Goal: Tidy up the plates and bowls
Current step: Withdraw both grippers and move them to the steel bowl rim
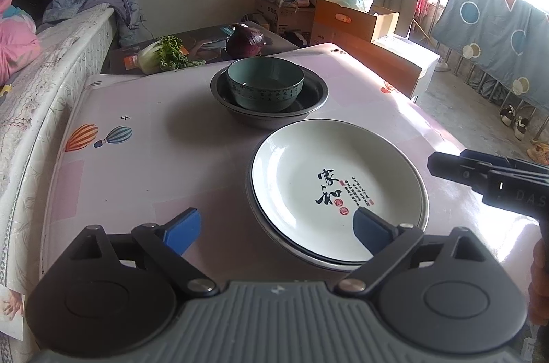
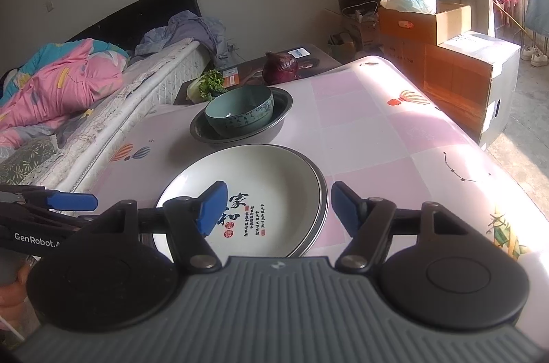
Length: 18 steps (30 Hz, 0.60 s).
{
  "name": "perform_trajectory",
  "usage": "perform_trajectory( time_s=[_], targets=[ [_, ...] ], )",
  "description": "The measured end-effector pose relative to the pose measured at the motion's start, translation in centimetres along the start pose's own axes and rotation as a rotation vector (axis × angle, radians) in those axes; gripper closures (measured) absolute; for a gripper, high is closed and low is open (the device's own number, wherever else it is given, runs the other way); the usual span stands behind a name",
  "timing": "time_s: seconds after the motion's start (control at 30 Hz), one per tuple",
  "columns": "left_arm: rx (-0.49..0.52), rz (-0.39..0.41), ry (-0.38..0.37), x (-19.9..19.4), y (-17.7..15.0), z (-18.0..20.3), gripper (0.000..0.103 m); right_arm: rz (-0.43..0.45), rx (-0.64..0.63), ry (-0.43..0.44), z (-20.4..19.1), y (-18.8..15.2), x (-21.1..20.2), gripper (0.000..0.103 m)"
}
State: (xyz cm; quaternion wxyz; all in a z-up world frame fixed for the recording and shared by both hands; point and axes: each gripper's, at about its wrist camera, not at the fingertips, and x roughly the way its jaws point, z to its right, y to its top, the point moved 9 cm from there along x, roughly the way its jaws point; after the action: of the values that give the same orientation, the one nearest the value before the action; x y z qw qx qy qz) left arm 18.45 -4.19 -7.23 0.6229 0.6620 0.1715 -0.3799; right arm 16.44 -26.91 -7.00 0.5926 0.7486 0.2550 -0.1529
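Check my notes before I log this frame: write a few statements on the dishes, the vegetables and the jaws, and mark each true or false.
1. The green bowl sits inside the metal basin. True.
2. The white plate lies directly on the tablecloth. False: it rests on a metal plate beneath it.
3. The red onion is in the bowl. False: it lies beyond the basin, near the leafy greens.
4. The left gripper has open jaws, holding nothing. True.
5. The right gripper clamps the white plate. False: its jaws are open.
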Motion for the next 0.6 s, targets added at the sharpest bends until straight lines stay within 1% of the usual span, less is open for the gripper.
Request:
perform_trajectory(
  time_s=[0.2,0.37,0.47,0.6],
  targets=[
    [-0.013,-0.003,0.017,0.4,0.0,-0.9,0.006,-0.007,-0.004,0.014,-0.6,0.4,0.6,0.036],
    [-0.021,0.006,0.022,1.1,0.7,-1.9,0.006,-0.016,0.0,0.029,-0.9,1.0,1.5,0.036],
    [-0.036,0.021,0.016,1.6,1.7,-2.7,0.006,-0.019,0.005,0.048,-0.9,2.1,2.4,0.036],
    [-0.052,0.064,-0.001,2.3,3.5,-4.0,0.007,-0.031,0.029,0.086,-0.8,4.3,3.9,0.036]
  ],
)
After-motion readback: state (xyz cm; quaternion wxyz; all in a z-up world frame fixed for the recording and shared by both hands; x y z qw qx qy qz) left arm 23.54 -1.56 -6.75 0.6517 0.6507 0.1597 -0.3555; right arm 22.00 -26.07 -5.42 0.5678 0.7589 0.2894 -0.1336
